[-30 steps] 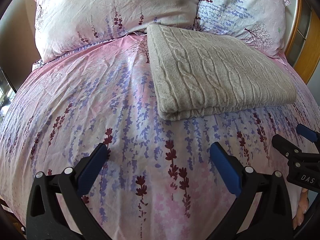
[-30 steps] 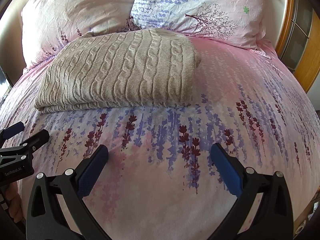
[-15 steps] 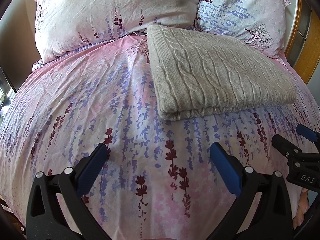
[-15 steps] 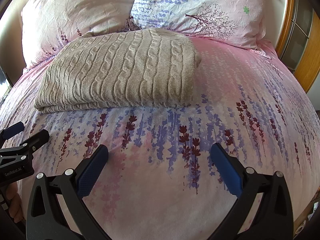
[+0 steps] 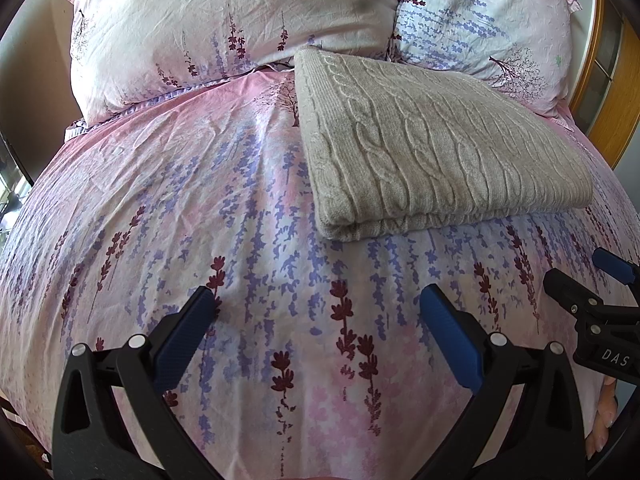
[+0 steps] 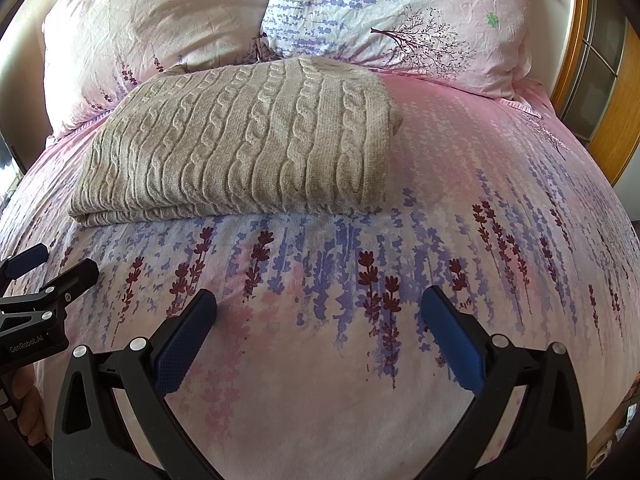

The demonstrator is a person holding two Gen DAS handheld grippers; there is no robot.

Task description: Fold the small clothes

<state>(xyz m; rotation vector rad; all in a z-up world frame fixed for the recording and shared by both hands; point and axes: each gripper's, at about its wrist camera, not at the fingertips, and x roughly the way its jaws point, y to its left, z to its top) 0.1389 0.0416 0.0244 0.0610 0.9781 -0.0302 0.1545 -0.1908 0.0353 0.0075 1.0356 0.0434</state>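
Note:
A beige cable-knit sweater (image 5: 432,148) lies folded into a flat rectangle on the bed, near the pillows; it also shows in the right wrist view (image 6: 244,148). My left gripper (image 5: 316,316) is open and empty, held over the bedspread short of the sweater's near left corner. My right gripper (image 6: 318,316) is open and empty, held over the bedspread short of the sweater's near edge. Each gripper shows at the side of the other's view: the right one (image 5: 592,280) and the left one (image 6: 44,268).
The bed has a pink bedspread with purple flower print (image 5: 160,208). Two matching pillows (image 5: 224,20) (image 6: 392,12) lean at the head. A wooden frame (image 6: 612,128) stands at the right.

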